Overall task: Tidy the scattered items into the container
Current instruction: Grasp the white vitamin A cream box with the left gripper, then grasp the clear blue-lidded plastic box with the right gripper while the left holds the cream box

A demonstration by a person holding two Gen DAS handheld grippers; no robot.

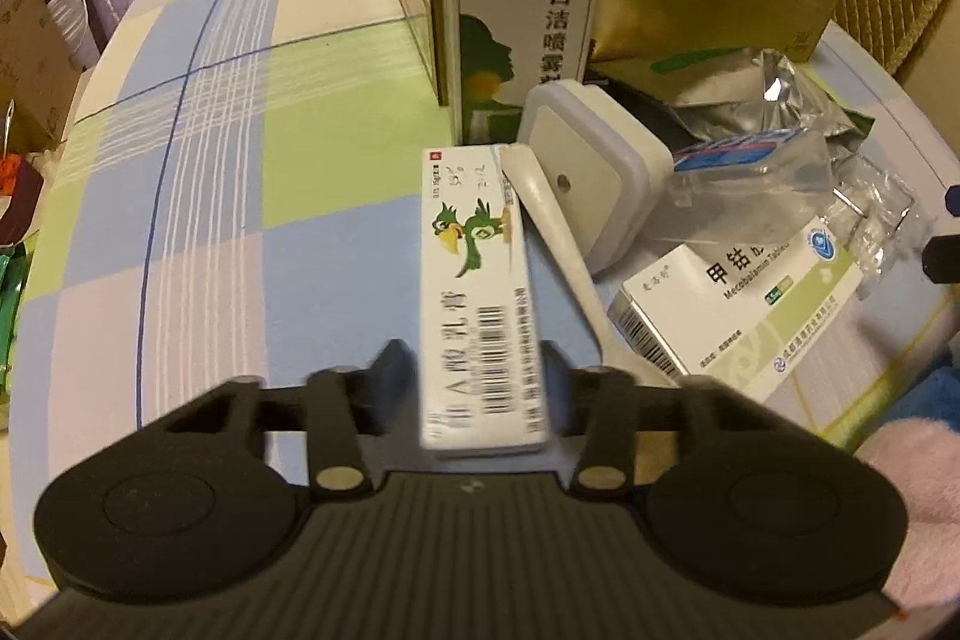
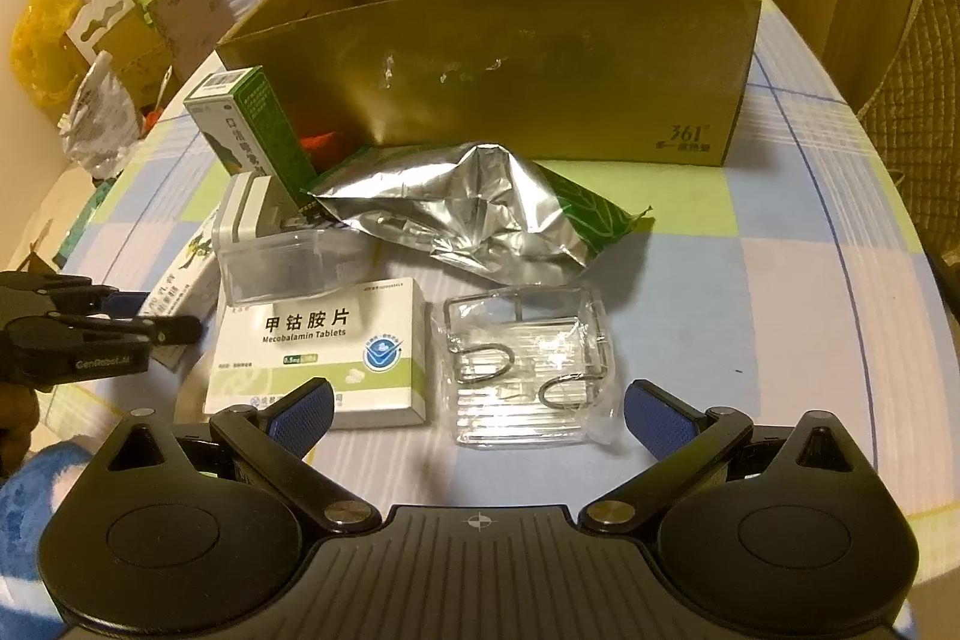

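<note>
My left gripper [image 1: 477,364] is shut on a long white ointment box with a green bird [image 1: 477,280], its far end pointing at the pile. Beyond it lie a white spoon [image 1: 564,244], a white square lidded case [image 1: 591,172], an upright green spray box [image 1: 519,28] and the Mecobalamin tablet box [image 1: 738,304]. The cardboard box container [image 2: 540,94] stands at the back. My right gripper [image 2: 477,400] is open and empty, just short of a clear plastic hook pack [image 2: 528,364] and the tablet box [image 2: 318,346]. A crumpled silver foil bag [image 2: 474,214] lies before the container.
The left gripper [image 2: 90,334] shows at the left of the right wrist view. A clear plastic tub [image 2: 276,262] sits behind the tablet box. A wicker chair [image 2: 918,100] stands right of the round table with its checked cloth [image 1: 210,160]. Bags and cartons [image 2: 120,34] sit beyond the table's left edge.
</note>
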